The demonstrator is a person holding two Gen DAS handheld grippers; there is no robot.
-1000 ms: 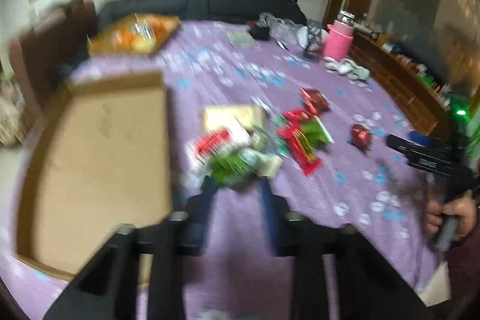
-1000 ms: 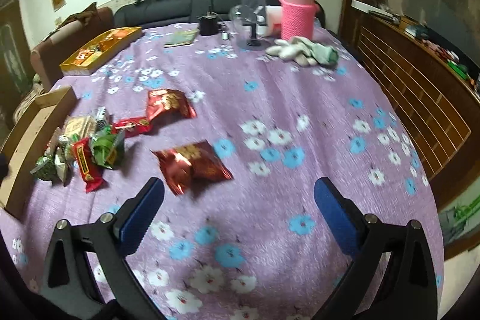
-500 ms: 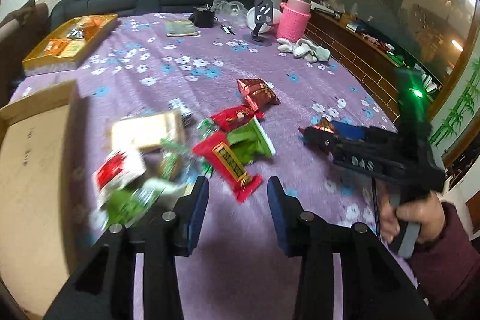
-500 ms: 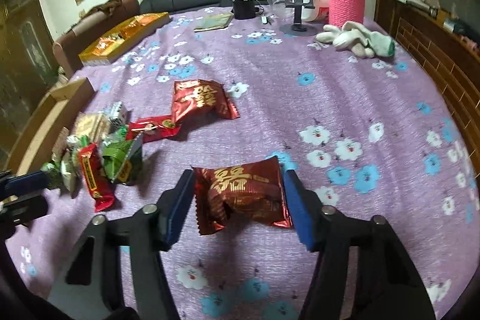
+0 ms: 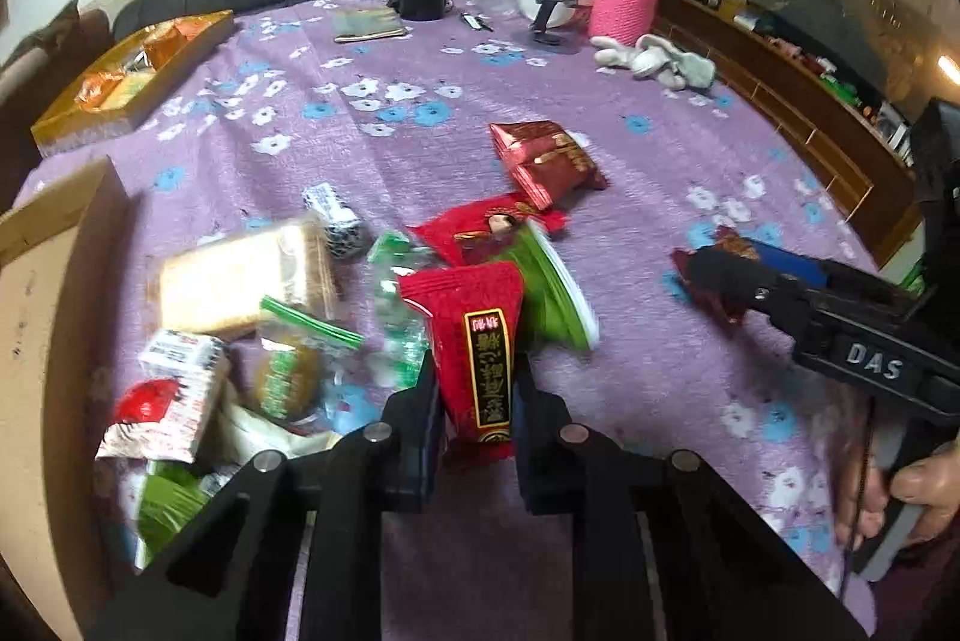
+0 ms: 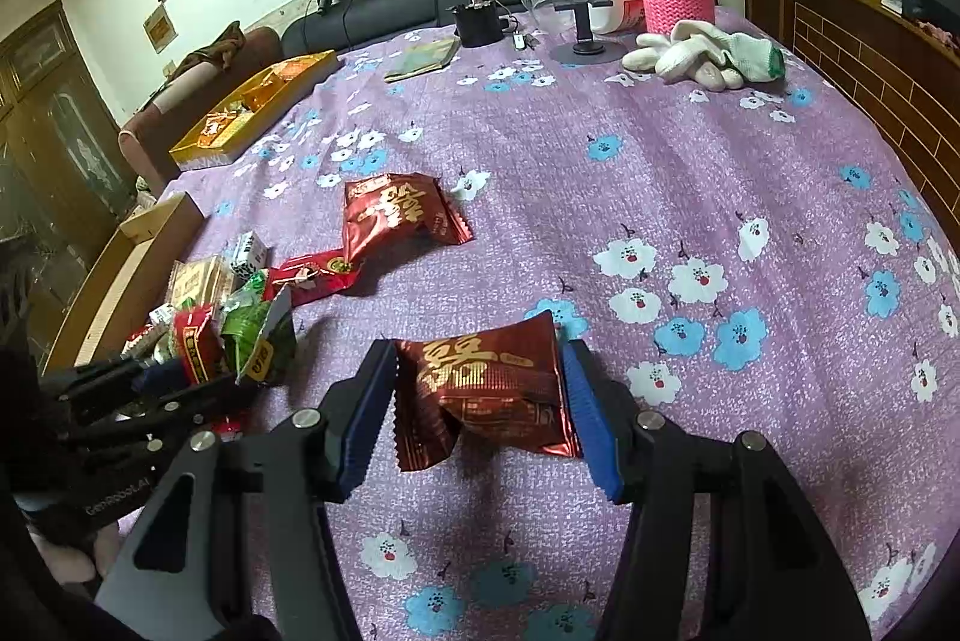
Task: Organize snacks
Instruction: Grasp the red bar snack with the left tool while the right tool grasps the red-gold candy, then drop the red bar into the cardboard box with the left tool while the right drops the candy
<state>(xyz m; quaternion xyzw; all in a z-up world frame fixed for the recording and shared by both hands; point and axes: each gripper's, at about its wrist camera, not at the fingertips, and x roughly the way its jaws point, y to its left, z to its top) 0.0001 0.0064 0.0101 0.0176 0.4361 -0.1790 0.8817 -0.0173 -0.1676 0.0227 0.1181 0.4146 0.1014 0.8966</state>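
1. Since half a second ago, our left gripper (image 5: 477, 401) has closed its fingers onto the red snack packet (image 5: 480, 341) in the pile.
2. Our right gripper (image 6: 480, 401) fingers clamp the dark red pouch (image 6: 486, 389) on the surface (image 6: 720, 161).
3. Grasping step; next, probably, carry both to the cardboard box (image 5: 36, 341).

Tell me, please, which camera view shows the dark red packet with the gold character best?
The right wrist view: the dark red packet fills the centre between the right tool fingers, print facing the camera. The left wrist view shows only a corner of it behind that tool.
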